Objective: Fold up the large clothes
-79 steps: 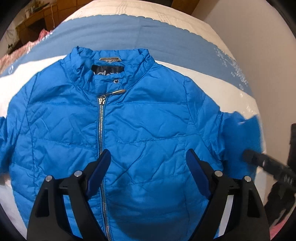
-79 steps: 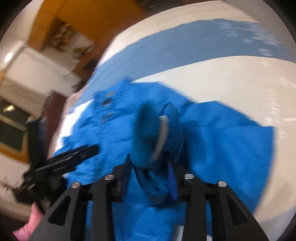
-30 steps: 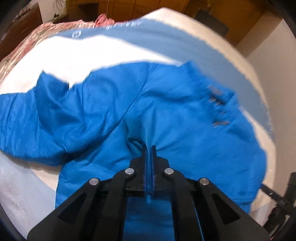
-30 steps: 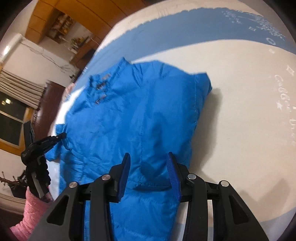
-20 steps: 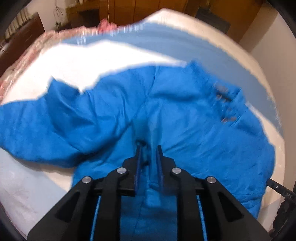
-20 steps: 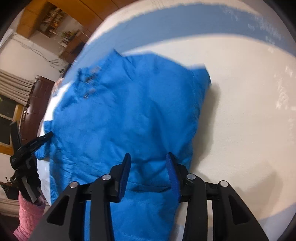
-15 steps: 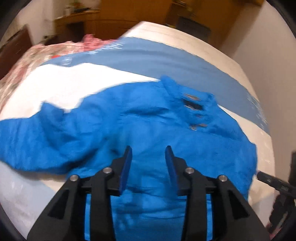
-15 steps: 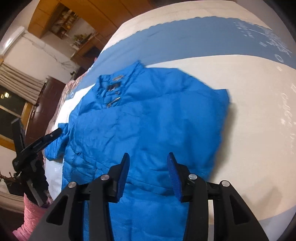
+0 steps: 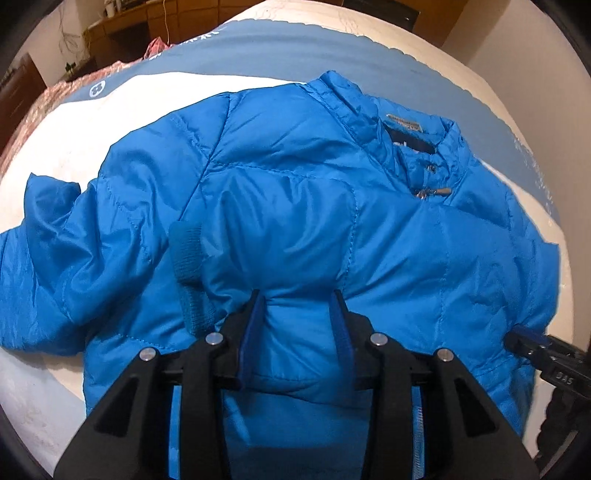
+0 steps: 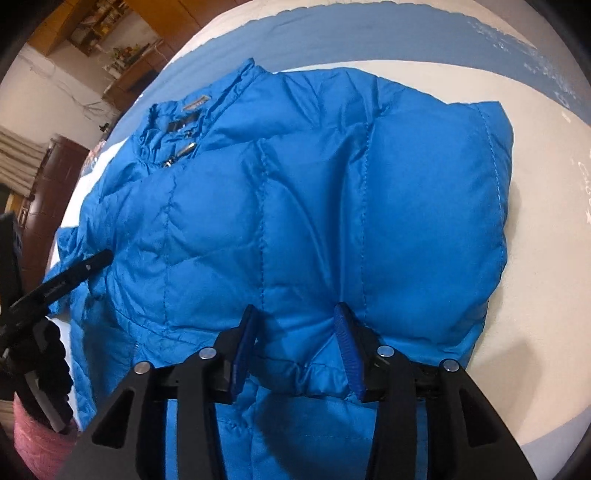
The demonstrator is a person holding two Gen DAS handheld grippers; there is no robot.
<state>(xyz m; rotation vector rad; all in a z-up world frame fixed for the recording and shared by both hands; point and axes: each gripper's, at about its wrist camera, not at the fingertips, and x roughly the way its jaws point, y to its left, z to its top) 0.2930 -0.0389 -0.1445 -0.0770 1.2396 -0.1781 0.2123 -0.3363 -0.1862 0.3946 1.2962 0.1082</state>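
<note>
A bright blue puffer jacket [image 9: 295,184] lies front up on the bed, collar and zip pull [image 9: 432,192] at the far right. One sleeve lies folded across the chest, its knit cuff [image 9: 186,251] left of my left gripper [image 9: 295,295]. The other sleeve [image 9: 48,258] sprawls out to the left. The left jaws stand part open, tips pushed into the padding, which bulges between them. In the right wrist view the jacket [image 10: 314,184] fills the middle. My right gripper [image 10: 295,314] is also part open, pressed into the lower folded edge, with fabric puffed between its fingers.
The bed cover [image 10: 546,221] is white with a blue band [image 9: 295,48] beyond the collar. Wooden furniture [image 9: 122,22] stands past the bed. A pink patterned cloth [image 9: 37,107] lies far left. A person's pink sleeve [image 10: 33,435] shows behind the left gripper [image 10: 74,273].
The left gripper was shut on a pinch of jacket fabric; it let go and opened. Both grippers then sank onto the jacket, which now lies flatter with the collar in plain sight.
</note>
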